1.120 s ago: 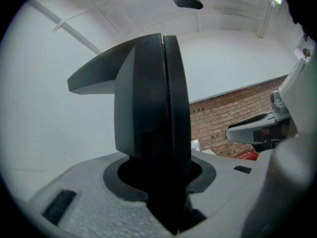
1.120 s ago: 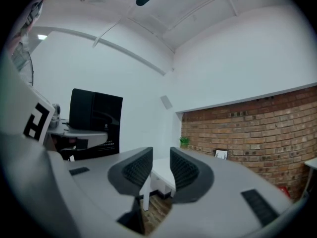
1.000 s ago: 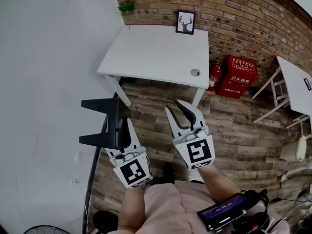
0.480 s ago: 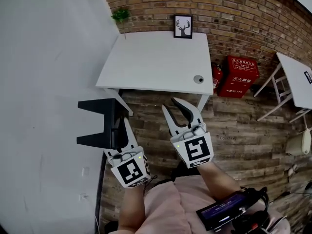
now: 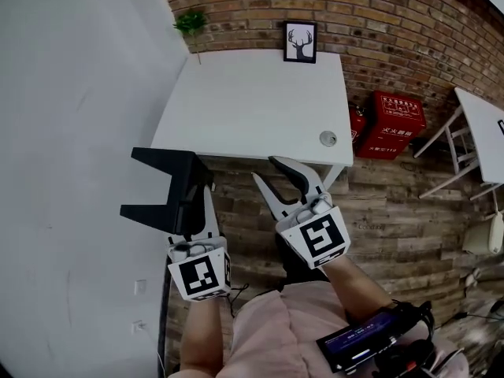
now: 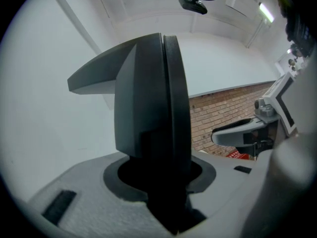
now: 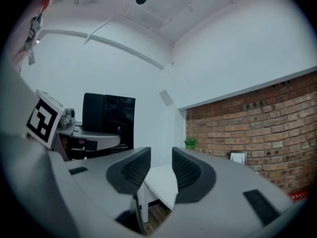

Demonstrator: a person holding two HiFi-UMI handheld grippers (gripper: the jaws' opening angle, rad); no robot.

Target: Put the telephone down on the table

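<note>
- Keep the telephone (image 5: pixel 167 191) level in the left gripper (image 5: pixel 197 203), and carry it past the near edge of the white worktop (image 5: pixel 252 101) before lowering.
- Left fingers (image 5: pixel 211 215): partly closed, clamped on the telephone, which is in the air short of the worktop.
- Right gripper (image 5: pixel 268 172): its 2 fingers are opening, with nothing between them.

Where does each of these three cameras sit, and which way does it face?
Head view: on the person's head, facing steeply down at the white table; both forearms, left gripper and right gripper show.
Left gripper view: on the left gripper, facing along its jaws, shut on the black telephone.
Right gripper view: on the right gripper, facing the table past its empty, opening jaws.
Shared: head and right gripper views both show table, plant and framed picture.
</note>
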